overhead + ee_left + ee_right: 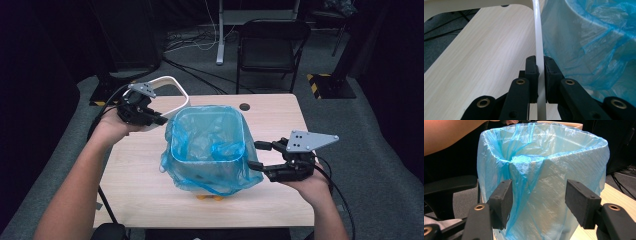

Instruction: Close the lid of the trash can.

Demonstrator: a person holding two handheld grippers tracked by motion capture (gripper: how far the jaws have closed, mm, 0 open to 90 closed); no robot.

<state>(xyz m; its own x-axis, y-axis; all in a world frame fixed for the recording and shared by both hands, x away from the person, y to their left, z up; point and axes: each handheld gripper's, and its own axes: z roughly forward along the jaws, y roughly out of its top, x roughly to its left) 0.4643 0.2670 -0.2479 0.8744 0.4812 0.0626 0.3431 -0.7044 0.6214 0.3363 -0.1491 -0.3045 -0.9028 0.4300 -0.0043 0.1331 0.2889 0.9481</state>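
1. The thin white plastic retaining ring (172,90) is clamped by its edge in the left gripper (540,65), lifted beside the bin, probably ready to press down over the liner;
2. The white square bin lined with a blue plastic bag (210,145) stands between both grippers;
3. The right gripper (537,203) is unclenched, jaws flanking the bag's corner, seemingly to steady it on the pale wooden table (140,180).

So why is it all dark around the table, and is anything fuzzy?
High view: light falls on the wooden table, the room around stays dim. Left gripper view: the white ring clamped in the left gripper blurs farther off. Right gripper view: the blue bag is sharp, and the right gripper jaws look soft up close.
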